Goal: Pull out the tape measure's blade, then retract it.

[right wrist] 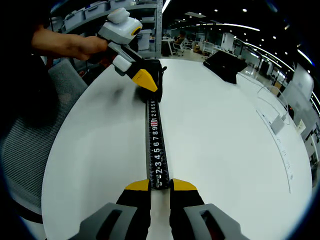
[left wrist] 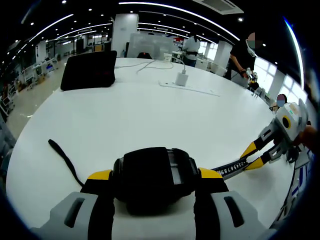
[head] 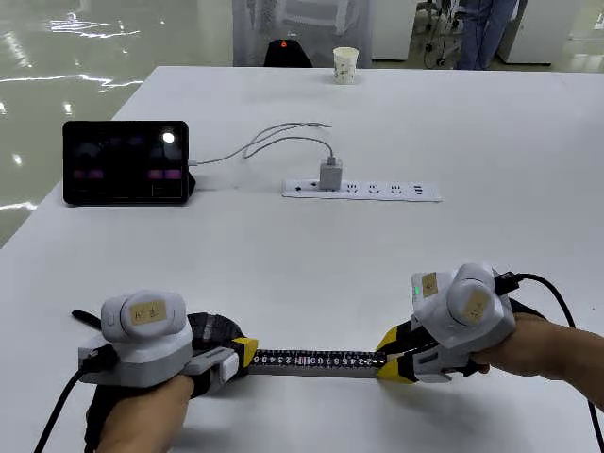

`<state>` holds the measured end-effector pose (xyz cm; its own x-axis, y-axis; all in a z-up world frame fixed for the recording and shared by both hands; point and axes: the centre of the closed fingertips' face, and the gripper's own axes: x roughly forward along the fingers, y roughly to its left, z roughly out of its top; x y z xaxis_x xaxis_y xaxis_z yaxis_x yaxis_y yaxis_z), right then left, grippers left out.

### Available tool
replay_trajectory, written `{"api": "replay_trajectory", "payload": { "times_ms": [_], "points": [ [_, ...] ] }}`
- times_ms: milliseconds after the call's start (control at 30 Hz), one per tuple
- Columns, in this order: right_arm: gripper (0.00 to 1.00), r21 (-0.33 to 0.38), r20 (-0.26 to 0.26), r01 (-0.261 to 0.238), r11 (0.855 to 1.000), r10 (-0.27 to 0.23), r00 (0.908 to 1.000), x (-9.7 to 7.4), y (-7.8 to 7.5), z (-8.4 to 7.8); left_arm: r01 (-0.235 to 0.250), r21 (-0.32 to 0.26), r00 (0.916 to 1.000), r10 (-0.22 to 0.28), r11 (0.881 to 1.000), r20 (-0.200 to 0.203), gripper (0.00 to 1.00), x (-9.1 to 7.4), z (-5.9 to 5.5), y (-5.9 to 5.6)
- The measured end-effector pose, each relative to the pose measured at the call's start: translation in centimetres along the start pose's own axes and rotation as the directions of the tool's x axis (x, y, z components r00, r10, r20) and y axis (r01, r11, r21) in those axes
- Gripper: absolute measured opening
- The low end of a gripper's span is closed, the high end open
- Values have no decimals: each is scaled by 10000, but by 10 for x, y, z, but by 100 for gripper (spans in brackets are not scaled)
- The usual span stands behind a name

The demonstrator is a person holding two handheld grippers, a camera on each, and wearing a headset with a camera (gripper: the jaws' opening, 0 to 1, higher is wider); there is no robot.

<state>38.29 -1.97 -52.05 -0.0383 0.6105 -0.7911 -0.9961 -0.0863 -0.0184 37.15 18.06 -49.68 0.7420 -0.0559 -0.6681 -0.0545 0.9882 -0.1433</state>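
Note:
The black tape measure case (left wrist: pixel 152 177) sits clamped between the yellow-tipped jaws of my left gripper (head: pixel 231 354) at the near left of the white table (head: pixel 311 255). Its black blade (head: pixel 316 360) with white numbers runs rightwards along the tabletop. My right gripper (head: pixel 389 356) is shut on the blade's end; the right gripper view shows the blade (right wrist: pixel 155 150) stretching from its yellow jaws to the case (right wrist: pixel 152 75). A black wrist strap (left wrist: pixel 62 160) trails from the case.
A dark tablet (head: pixel 125 161) stands at the back left. A white power strip (head: pixel 363 190) with a plugged charger (head: pixel 330 175) and cable lies mid-table. A paper cup (head: pixel 345 64) stands at the far edge.

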Motion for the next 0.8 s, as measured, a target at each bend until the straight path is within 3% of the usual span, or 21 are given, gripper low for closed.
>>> {"api": "replay_trajectory", "payload": {
  "times_ms": [800],
  "points": [
    [10, -32, 234, -94, 10000, 94, 9997, 16, 0, 20, 62, -74, 10000, -63, 10000, -29, 59, -1, 0, 0]
  ]
}}
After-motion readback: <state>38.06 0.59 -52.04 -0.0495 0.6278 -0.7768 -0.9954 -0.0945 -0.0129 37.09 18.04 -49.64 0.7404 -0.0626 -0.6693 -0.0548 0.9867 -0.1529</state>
